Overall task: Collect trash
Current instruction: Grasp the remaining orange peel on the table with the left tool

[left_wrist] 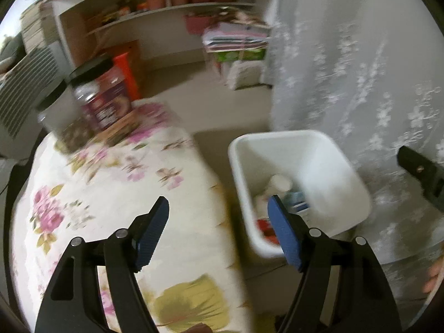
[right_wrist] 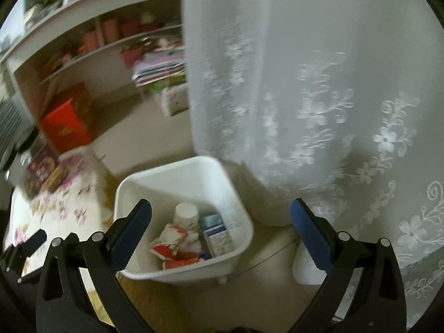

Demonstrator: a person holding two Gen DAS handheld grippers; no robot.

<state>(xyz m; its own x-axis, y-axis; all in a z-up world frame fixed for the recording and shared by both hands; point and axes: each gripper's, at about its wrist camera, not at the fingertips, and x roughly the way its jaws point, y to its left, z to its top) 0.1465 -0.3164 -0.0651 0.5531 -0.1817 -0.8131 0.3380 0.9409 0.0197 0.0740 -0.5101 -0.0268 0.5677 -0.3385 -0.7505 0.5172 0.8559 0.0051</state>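
A white plastic bin (right_wrist: 177, 174) stands on the floor beside the table; it also shows in the left wrist view (left_wrist: 319, 149). Inside lie a white paper cup (right_wrist: 186, 214), a blue and white carton (right_wrist: 217, 236) and red and white wrappers (right_wrist: 172, 242). My right gripper (right_wrist: 220, 223) is open and empty, above the bin. My left gripper (left_wrist: 217, 223) is open and empty, over the edge of the table with the floral cloth (left_wrist: 111, 194), left of the bin.
Two jars with black lids (left_wrist: 102, 97) and a brown box (left_wrist: 122, 127) stand at the table's far end. A lace curtain (right_wrist: 319, 83) hangs right behind the bin. Shelves (left_wrist: 166, 11) with pots, a red box (right_wrist: 65, 127) and stacked cloths (left_wrist: 236, 38) lie beyond.
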